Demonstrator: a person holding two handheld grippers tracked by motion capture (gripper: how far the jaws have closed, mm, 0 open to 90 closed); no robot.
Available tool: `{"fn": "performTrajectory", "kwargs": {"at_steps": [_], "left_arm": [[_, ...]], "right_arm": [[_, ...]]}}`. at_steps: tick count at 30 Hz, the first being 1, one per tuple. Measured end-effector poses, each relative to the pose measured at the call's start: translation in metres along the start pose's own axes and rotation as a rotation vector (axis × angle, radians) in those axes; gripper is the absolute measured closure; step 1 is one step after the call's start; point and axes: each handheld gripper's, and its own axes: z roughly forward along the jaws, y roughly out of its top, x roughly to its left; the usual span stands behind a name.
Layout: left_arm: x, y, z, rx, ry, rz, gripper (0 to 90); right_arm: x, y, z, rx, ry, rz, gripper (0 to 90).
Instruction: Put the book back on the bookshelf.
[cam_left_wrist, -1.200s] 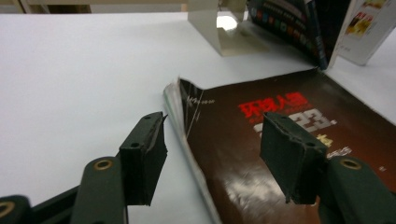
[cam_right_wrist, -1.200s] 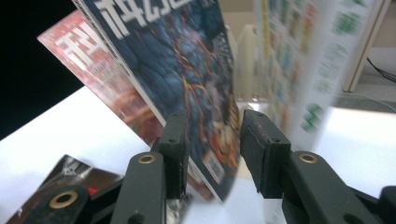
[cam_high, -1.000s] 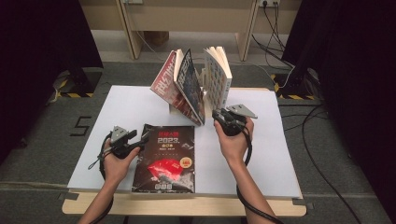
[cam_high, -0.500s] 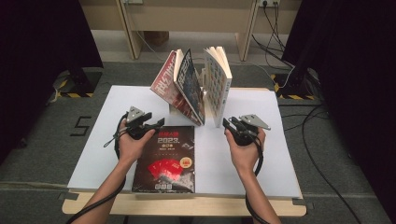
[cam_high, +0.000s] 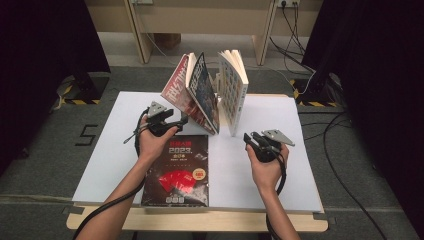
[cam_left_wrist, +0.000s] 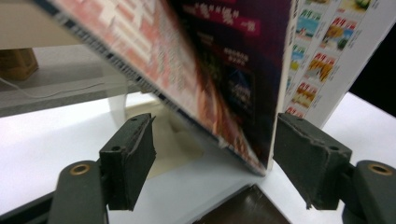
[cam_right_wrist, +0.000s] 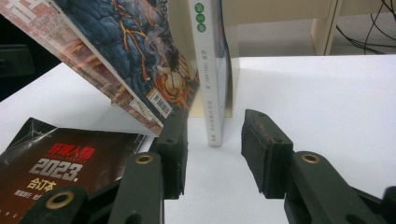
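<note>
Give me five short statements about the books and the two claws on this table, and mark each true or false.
1. A dark magazine lies flat on the white table. True.
2. The left claw is clamped on the flat magazine. False: its jaws stand open beside the leaning books.
3. The white book stands on its edge. True.
4. The right claw holds the white book. False: it is open and holds nothing.
5. All the books lie flat. False: two lean, one stands.

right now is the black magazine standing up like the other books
No, the black magazine lies flat on the white table, while the other books stand or lean behind it.
</note>
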Motion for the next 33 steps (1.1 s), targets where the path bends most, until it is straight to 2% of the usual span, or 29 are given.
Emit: {"fn": "performTrajectory", "kwargs": {"at_steps": [3, 16, 22, 27, 31, 33], "left_arm": [[-0.001, 0.003, 0.005, 0.001, 0.004, 0.005, 27.3], [0.002, -0.002, 0.011, 0.006, 0.026, -0.025, 26.6], [0.001, 0.002, 0.015, -0.003, 0.016, -0.041, 26.6], [-0.002, 0.005, 0.017, -0.008, 0.010, -0.037, 26.8], [-0.006, 0.009, 0.017, -0.032, -0.004, -0.046, 28.8], [-0.008, 0.013, 0.017, -0.042, -0.001, -0.038, 30.7]], "right_arm": [[-0.002, -0.002, -0.001, 0.006, -0.003, 0.004, 61.4], [-0.006, -0.005, -0.002, 0.007, -0.012, 0.010, 61.3], [-0.007, -0.006, -0.003, 0.010, -0.019, 0.010, 61.3], [-0.009, -0.007, -0.003, 0.012, -0.021, 0.007, 61.3], [-0.009, -0.007, -0.003, 0.016, -0.024, 0.013, 61.3], [-0.010, -0.007, -0.003, 0.019, -0.026, 0.011, 61.3]]}}
